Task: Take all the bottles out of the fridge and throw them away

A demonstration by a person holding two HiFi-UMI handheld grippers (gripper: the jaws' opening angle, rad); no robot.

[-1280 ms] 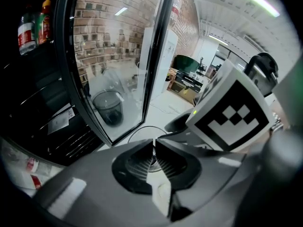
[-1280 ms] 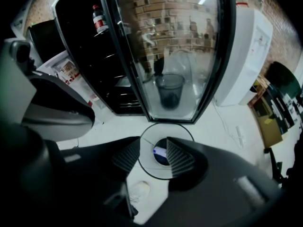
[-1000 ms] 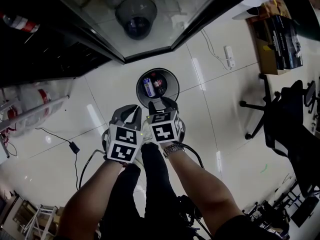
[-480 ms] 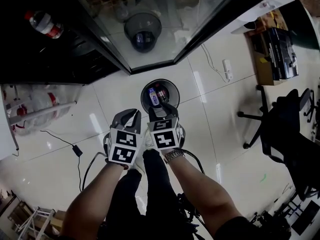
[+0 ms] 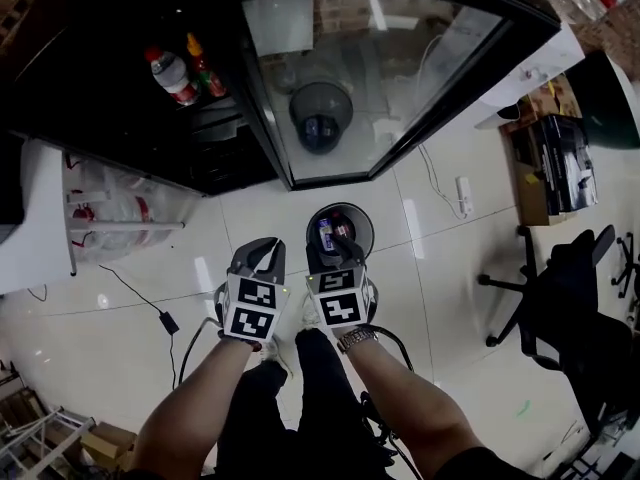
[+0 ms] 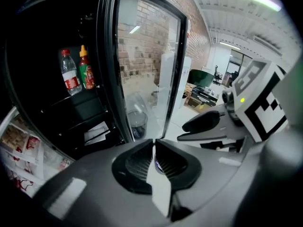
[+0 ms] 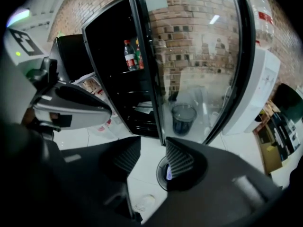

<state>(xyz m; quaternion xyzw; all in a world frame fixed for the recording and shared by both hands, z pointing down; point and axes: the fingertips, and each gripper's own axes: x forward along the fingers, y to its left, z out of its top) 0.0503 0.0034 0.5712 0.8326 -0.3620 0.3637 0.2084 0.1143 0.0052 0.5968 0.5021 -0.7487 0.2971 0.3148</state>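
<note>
1. Left hand-held gripper (image 6: 154, 144): jaws closed together, empty.
2. Right hand-held gripper (image 7: 151, 150): jaws apart, nothing between them.
3. Bin (image 5: 311, 226): stood on the floor just beyond both, bottles inside.
4. Clear bottle (image 6: 70, 74) and sauce bottle (image 6: 85, 71): stood upright, side by side, in the fridge (image 5: 120, 118). Probably light, smooth plastic; best gripped mid-body.

There is one fridge (image 5: 105, 78) with one glass door (image 5: 385, 58). Inside it I count two bottles: one clear bottle (image 5: 172, 76) with a red label and one red bottle (image 5: 203, 68) with a green label. On the floor there are one round trash bin (image 5: 340, 207) and one white power strip (image 5: 463, 196). There are two claws, the left claw (image 5: 256, 258) and the right claw (image 5: 335, 252).
</note>
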